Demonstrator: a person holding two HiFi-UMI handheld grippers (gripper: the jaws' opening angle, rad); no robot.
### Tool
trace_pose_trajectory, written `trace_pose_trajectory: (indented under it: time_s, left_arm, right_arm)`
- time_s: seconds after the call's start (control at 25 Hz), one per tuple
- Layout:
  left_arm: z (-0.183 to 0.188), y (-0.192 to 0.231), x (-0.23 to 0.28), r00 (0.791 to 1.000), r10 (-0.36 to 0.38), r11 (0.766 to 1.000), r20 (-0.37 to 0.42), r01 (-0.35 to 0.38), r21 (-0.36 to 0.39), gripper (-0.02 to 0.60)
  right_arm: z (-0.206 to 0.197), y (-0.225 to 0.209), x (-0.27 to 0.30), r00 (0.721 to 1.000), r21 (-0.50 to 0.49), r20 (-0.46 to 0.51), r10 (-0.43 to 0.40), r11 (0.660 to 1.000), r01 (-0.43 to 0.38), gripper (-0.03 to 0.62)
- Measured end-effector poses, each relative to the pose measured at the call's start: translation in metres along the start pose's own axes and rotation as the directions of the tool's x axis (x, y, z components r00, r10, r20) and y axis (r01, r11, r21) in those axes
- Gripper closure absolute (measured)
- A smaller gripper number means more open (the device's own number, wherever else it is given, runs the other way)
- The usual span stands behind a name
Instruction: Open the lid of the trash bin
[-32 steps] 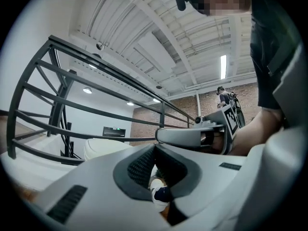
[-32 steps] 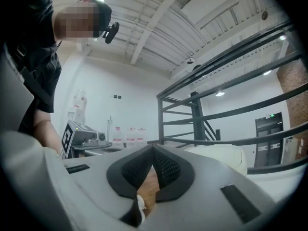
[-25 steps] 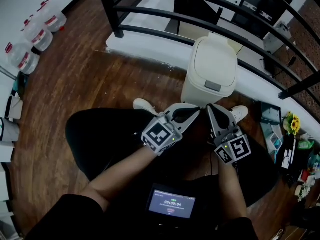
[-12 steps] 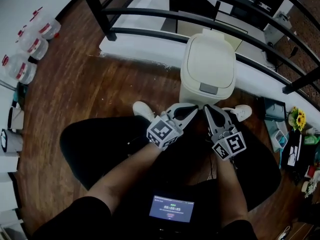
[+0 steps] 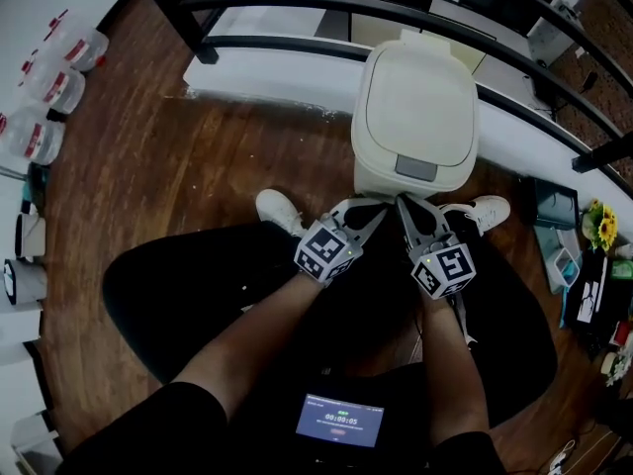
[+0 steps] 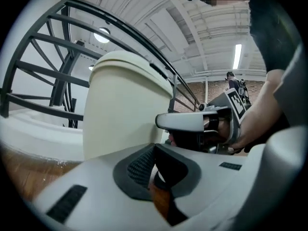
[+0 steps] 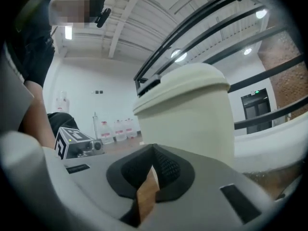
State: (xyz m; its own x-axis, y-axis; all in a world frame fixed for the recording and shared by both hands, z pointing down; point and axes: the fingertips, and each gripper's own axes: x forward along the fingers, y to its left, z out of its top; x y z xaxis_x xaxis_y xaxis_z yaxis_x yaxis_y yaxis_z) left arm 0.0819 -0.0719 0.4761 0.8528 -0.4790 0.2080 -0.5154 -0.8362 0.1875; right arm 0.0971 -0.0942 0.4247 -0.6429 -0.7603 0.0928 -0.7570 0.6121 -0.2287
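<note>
Flooring: dark wood planks [image 5: 148, 186], seen steeply from above. A black metal railing [image 5: 297, 8] crosses the top of the head view above a white ledge [image 5: 267, 77]. Clear water jugs with red caps [image 5: 40, 77] sit at far left by the wall. Yellow flowers [image 5: 600, 228] show among clutter at far right. The trash bin [image 5: 376, 178] stands on the floor against the ledge, just ahead of the person's white sneakers [image 5: 277, 209]. It is cream-white with a rounded-rectangular body. Its lid [image 5: 415, 97] is down, flush on the body, with a grey push tab [image 5: 415, 167] at the front edge, facing the person. The left gripper [image 5: 376, 216] and right gripper [image 5: 404, 206] are held side by side, tips towards the bin's front wall and near it; contact cannot be told. Left jaws: pads meet at the tips, nothing between them. Right jaws: likewise closed and empty. A small lit screen [image 5: 339, 426] sits low on the person's front.
</note>
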Motion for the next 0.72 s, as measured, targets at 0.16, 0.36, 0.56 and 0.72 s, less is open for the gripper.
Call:
trace_pose_trajectory:
  time_s: [0.16,0.36,0.56,0.72]
  left_arm:
    - [-0.027,0.019,0.002,0.999,0.030,0.998,-0.010,-0.031,-0.053,0.541]
    - [-0.050,0.035,0.013,0.998,0.057,0.996,-0.017,-0.058,-0.075,0.541]
    - [-0.081,0.042,0.025,0.997,0.052,0.995,-0.060,-0.057,-0.085,0.541]
    - [-0.093,0.050,0.035,0.997,0.054,0.993,-0.063,-0.060,-0.102,0.541]
  right_arm:
    - [-0.039,-0.017,0.004,0.999,0.047,-0.046,-0.023,0.999,0.025,0.574]
    - [-0.088,-0.038,0.011,0.993,0.089,-0.109,-0.045,0.995,0.055,0.574]
    - [-0.133,-0.054,0.018,0.983,0.100,-0.174,-0.065,0.992,0.083,0.574]
    - [-0.166,-0.066,0.029,0.973,0.104,-0.219,-0.070,0.990,0.095,0.574]
